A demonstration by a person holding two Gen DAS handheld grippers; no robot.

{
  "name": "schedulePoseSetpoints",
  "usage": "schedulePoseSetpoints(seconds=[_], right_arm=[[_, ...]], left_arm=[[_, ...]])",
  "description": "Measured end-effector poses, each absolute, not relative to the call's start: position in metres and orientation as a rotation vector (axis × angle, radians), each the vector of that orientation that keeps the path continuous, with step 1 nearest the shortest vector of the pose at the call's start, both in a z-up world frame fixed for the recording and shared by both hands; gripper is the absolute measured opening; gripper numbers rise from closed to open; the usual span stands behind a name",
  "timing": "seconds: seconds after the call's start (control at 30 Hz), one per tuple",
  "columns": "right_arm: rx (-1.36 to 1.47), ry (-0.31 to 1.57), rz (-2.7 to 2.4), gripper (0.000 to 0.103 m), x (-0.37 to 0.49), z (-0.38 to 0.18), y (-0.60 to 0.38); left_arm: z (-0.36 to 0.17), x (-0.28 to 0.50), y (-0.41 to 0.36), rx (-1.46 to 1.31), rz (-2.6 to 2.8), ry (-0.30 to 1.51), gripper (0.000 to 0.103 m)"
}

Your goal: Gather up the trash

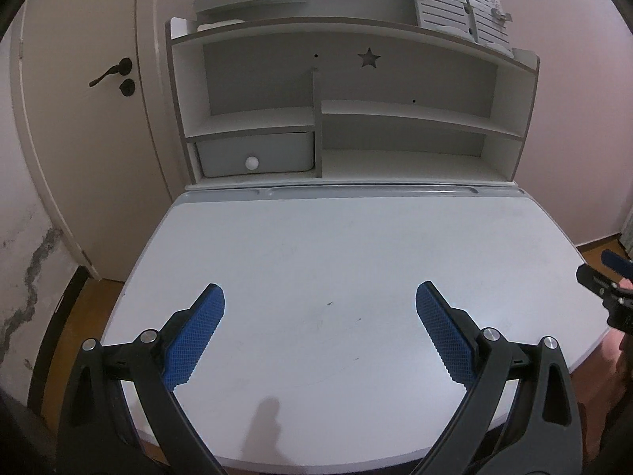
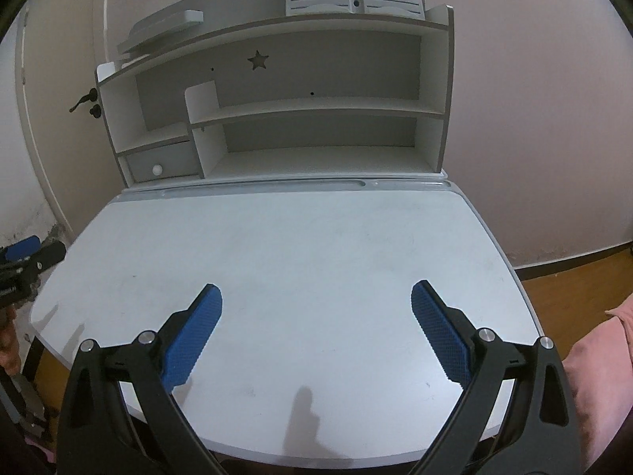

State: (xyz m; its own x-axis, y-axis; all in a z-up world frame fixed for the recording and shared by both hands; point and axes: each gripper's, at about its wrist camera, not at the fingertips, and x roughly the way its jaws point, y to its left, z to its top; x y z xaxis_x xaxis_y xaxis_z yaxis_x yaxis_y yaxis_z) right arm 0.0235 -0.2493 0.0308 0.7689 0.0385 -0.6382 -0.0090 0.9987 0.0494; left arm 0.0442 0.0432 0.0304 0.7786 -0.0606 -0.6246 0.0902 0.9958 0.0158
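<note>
Both sets of tongs hang over the near edge of the table (image 1: 356,245), the left tongs (image 1: 320,332) and the right tongs (image 2: 316,330) each spread wide with nothing between the blue pads. No trash shows anywhere: the table top is bare, and so are the open compartments of the shelf unit (image 1: 395,118) at the table's far edge. The risk, as I judge it, is a pointless grab at stains on the table, or mistaking the slatted stand (image 1: 459,4) atop that shelf unit for rubbish. The closed drawer (image 1: 253,154) hides its contents.
</note>
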Motion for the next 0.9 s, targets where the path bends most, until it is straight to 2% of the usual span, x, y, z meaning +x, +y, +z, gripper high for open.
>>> schedulePoseSetpoints(seconds=[0.9], right_arm=[[0.030,0.682,0.051,0.093,0.0203,0.0332,-0.2422]], left_arm=[[0.0331,0.0358,0.0408,0.036,-0.082,0.670,0.095]])
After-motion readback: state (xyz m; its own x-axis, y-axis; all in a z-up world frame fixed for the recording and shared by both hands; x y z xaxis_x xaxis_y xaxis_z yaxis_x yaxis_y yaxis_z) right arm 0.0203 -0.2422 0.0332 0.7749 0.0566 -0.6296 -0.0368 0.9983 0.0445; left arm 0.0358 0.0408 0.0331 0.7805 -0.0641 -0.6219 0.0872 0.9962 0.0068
